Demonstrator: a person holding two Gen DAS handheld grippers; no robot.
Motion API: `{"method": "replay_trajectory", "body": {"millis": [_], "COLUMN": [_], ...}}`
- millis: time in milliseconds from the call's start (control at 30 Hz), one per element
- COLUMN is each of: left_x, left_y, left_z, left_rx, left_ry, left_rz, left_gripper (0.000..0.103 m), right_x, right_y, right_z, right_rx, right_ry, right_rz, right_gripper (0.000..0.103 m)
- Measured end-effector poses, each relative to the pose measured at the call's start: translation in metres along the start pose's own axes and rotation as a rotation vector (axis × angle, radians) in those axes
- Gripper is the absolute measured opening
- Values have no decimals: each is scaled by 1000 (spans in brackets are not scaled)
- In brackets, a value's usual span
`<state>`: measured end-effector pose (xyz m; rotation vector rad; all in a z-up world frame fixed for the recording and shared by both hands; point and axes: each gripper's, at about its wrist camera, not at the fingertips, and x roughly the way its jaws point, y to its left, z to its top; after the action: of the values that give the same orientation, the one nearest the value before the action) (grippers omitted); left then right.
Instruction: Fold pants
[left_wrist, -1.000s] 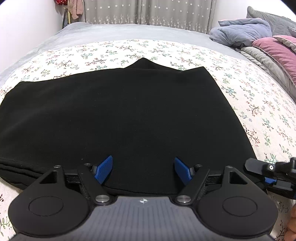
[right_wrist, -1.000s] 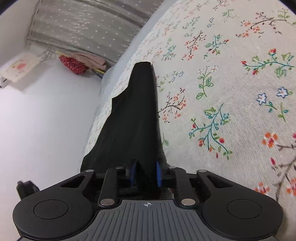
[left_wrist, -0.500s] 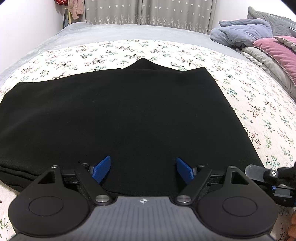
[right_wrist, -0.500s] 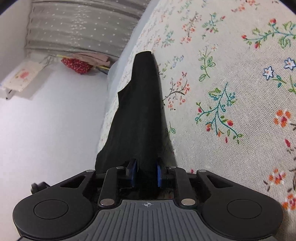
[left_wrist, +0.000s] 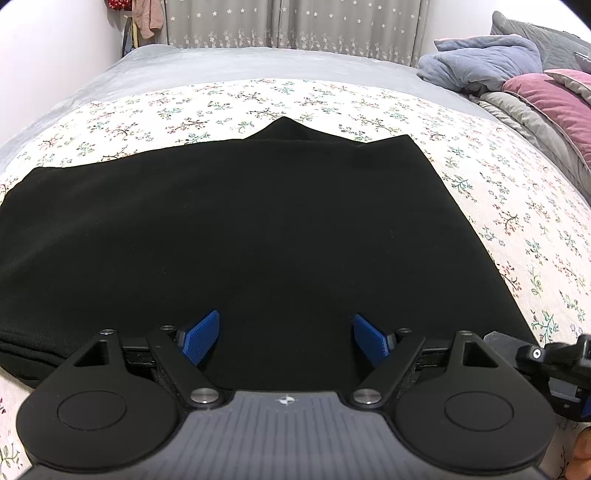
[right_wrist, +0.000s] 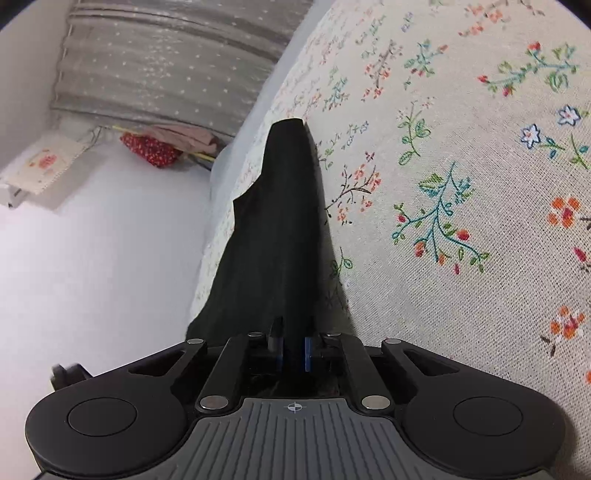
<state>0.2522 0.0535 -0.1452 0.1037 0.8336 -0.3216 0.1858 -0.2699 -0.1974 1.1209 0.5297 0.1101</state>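
1. The left tongs (left_wrist: 286, 338) are hanging released, blue pads spread wide over the near edge of the black pants (left_wrist: 240, 229).
2. The pants are lying folded flat on the flowered sheet of the bed (left_wrist: 517, 206), toward its near edge.
3. The right tongs (right_wrist: 293, 352) are closing, clenching a fold of the pants at their right corner.

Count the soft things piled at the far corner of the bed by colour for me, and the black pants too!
Black pants: 1
Blue-grey blanket: 1
Pink pillow: 1
Grey pillow: 1
Total: 4
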Motion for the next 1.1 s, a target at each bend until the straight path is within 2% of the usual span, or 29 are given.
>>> {"method": "replay_trajectory", "body": {"millis": [200, 400, 533, 667, 833, 967, 1100], "left_x": [3, 2, 1, -1, -7, -17, -25], "left_y": [-7, -9, -9, -6, -7, -18, -34], "left_z": [0, 3, 5, 9, 17, 26, 37], "left_rx": [10, 4, 20, 17, 13, 64, 105], "left_ry": [-4, 0, -4, -9, -28, -69, -78], "left_rz": [14, 20, 32, 32, 0, -22, -117], "left_gripper": [87, 87, 87, 87, 87, 87, 87], "right_x": [4, 5, 1, -2, -1, -2, -3], "right_y": [-5, -2, 10, 12, 14, 16, 29], "right_z": [2, -1, -8, -10, -16, -19, -30], "right_rx": [26, -44, -135, -155, -209, -251, -382], "right_ry": [9, 2, -36, -65, -92, -113, -147], "right_rz": [11, 5, -24, -12, -27, -23, -45], "right_gripper": [9, 8, 9, 9, 9, 9, 9]}}
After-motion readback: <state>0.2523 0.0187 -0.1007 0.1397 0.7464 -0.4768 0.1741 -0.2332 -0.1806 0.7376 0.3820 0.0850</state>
